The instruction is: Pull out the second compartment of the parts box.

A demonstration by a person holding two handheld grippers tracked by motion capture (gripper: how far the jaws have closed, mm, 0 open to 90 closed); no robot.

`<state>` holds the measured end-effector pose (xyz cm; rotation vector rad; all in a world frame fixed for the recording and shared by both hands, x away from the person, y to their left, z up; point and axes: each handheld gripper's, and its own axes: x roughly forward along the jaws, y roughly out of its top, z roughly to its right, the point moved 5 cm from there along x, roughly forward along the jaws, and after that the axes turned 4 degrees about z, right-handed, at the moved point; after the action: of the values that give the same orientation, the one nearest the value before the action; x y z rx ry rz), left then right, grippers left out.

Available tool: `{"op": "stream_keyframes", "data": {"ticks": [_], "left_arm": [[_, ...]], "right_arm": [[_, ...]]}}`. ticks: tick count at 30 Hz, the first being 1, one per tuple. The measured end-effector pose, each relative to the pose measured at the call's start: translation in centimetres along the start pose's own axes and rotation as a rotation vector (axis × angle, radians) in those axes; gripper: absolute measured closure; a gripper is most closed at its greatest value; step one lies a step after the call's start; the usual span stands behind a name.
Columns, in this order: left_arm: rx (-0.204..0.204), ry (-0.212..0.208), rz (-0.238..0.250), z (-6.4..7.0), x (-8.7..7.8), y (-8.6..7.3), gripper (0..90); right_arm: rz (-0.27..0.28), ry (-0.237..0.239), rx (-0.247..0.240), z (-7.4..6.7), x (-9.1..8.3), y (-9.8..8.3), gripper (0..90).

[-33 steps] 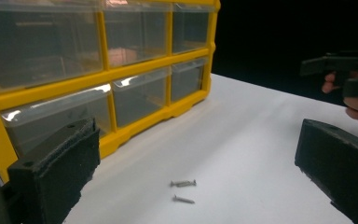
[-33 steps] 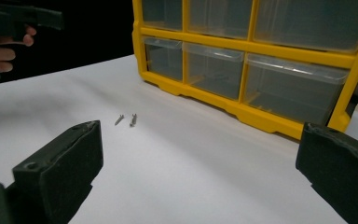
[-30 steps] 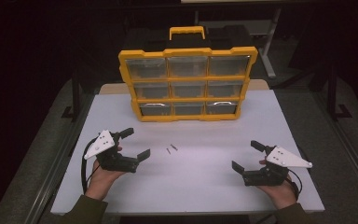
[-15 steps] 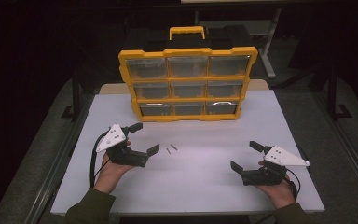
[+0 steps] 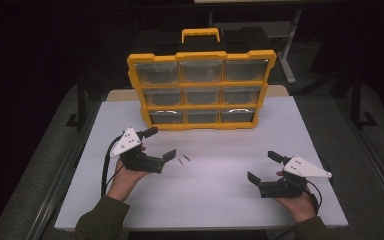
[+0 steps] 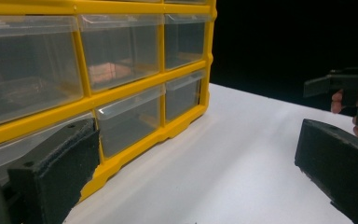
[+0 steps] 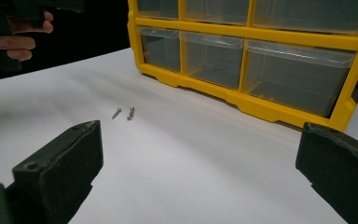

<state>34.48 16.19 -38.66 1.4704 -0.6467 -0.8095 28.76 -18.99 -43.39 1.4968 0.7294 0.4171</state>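
A yellow organizer (image 5: 200, 90) with clear plastic drawers stands upright at the back of the white table (image 5: 220, 200); the same organizer (image 6: 121, 93) looms close in the left gripper view. Two small metal screws (image 5: 184, 160) lie on the table in front of it, also seen as screws (image 7: 123, 112) in the right gripper view. My left gripper (image 5: 161, 143) hovers just left of the screws, open and empty. My right gripper (image 5: 262, 166) rests low near the front right, open and empty, well apart from the screws.
The organizer's handle (image 5: 200, 34) sticks up at its top. Bare white tabletop stretches between the two grippers. Beyond the table's edges the floor is dark, with table legs (image 5: 295, 45) at the back.
My left gripper has moved forward and to the right, closer to the screws and the organizer. The right gripper has stayed in place. Both stay open.
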Motion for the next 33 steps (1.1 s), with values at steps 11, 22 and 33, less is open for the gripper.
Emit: {"op": "stream_keyframes", "data": {"ticks": [11, 22, 33], "left_arm": [[0.007, -0.018, 0.000, 0.1, 1.7, 0.1, 0.0], [0.022, -0.042, -0.012, 0.4, 3.9, 0.1, 0.0], [0.025, -0.045, 0.007, 0.2, 5.6, 0.7, 0.0]], "right_arm": [[-0.019, 0.000, -0.002, 0.0, 0.2, -0.2, 0.1], [-0.024, 0.008, 0.002, 0.0, 0.2, -0.2, 0.1], [-0.021, 0.013, 0.006, 0.0, 0.2, -0.1, 0.1]]}}
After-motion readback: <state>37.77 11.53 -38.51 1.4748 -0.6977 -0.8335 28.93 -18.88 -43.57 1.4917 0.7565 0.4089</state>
